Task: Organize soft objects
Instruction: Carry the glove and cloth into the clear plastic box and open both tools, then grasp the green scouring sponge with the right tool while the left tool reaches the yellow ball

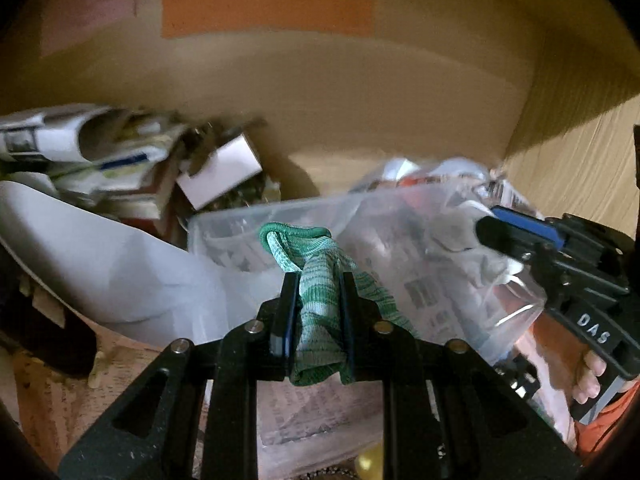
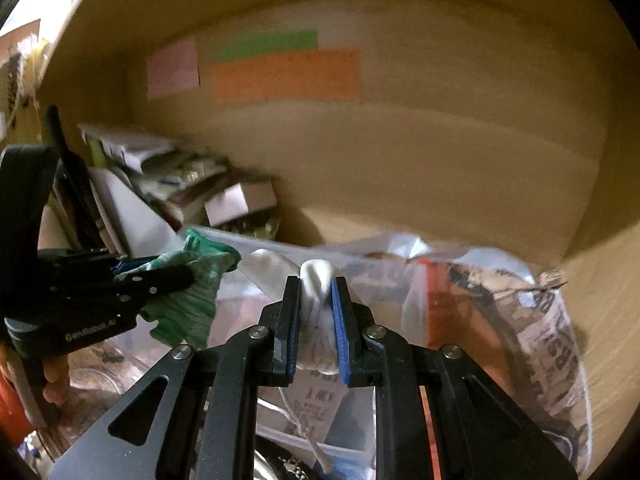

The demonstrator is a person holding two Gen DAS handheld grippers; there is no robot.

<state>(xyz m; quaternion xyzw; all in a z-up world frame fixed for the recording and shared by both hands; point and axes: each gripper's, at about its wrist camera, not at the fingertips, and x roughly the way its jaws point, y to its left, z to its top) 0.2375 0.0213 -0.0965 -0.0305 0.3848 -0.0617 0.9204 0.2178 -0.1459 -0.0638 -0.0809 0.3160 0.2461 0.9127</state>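
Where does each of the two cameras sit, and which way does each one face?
Left wrist: on the left gripper, facing forward along its fingers, shut on a green cloth; the person's hand shows at right.
Right wrist: on the right gripper, shut on a white cloth, left gripper at left.
Shared: both cloths, clear plastic bag, orange paper on the wall.

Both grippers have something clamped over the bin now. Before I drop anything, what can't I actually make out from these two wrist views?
- Green sock: its lower end hides behind the left gripper.
- White cloth in the right gripper: sock or rag, unclear; finger pads cover its sides.
- Clear plastic bin: contents blurred behind the wall and plastic bag.
- Paper pile: motion blur, print unreadable.
- Bin floor: cut off by both views' lower edges.
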